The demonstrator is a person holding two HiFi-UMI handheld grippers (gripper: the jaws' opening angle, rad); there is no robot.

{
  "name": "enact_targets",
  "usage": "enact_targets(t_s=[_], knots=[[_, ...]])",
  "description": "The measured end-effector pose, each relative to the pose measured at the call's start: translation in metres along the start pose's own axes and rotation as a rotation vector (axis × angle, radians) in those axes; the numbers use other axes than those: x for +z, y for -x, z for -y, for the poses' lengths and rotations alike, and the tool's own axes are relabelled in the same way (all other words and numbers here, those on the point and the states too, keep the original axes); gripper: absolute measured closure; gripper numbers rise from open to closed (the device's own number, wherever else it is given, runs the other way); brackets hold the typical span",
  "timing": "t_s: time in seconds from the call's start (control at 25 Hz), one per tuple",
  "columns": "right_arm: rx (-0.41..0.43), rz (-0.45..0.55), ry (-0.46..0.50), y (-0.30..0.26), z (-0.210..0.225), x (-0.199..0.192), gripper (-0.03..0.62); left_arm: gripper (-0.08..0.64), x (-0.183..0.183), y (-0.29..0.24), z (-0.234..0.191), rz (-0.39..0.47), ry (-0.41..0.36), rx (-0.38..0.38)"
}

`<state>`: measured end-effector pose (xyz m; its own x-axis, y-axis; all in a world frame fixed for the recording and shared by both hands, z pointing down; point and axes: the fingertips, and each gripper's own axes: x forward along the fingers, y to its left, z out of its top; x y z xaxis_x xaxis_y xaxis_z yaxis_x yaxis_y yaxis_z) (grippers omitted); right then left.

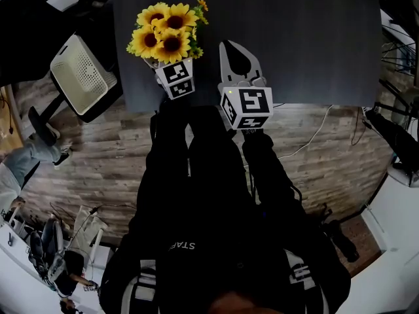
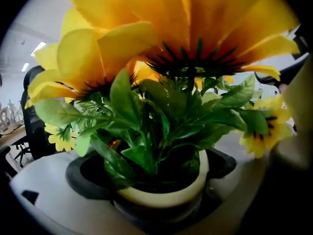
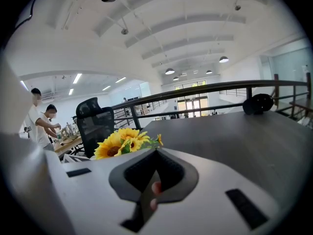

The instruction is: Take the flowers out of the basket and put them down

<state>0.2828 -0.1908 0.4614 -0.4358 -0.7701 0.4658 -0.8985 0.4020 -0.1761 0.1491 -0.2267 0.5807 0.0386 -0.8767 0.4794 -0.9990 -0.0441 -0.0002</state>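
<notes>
Sunflowers [image 1: 167, 33], yellow-petalled with dark centres and green leaves, stood in a small cream pot [image 2: 166, 194]. The left gripper [image 2: 161, 180] was clamped on this pot, its dark pads pressing on the pot's two sides. From the head view the bunch sat over the near left part of the dark grey table [image 1: 308, 44]; whether the pot touched the tabletop could not be told. The white perforated basket [image 1: 78, 74] lay well apart, off the table's left edge, tilted on a black chair [image 1: 38, 120]. The right gripper [image 1: 234, 50] hovered just beside the flowers, jaws closed together with nothing between them.
</notes>
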Motion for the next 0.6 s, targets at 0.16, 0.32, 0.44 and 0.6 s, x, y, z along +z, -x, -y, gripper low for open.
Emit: enact_targets(t_s=[0.16,0.32,0.44,0.6], knots=[[-0.002,-0.002,0.006,0.004,-0.002,0.001,0.580,0.018,-0.008,0.014,0.001,-0.018,-0.006,-0.035],[0.001,0.003,0.016,0.012,-0.007,0.009,0.580,0.018,-0.014,0.042,0.003,-0.043,0.016,-0.052],[-0.007,0.003,0.008,0.027,-0.013,0.016,0.580,0.018,-0.007,0.083,0.001,-0.041,0.047,-0.060],[-0.007,0.040,0.002,0.043,-0.024,0.041,0.580,0.025,0.024,0.130,-0.011,0.002,0.079,-0.065]])
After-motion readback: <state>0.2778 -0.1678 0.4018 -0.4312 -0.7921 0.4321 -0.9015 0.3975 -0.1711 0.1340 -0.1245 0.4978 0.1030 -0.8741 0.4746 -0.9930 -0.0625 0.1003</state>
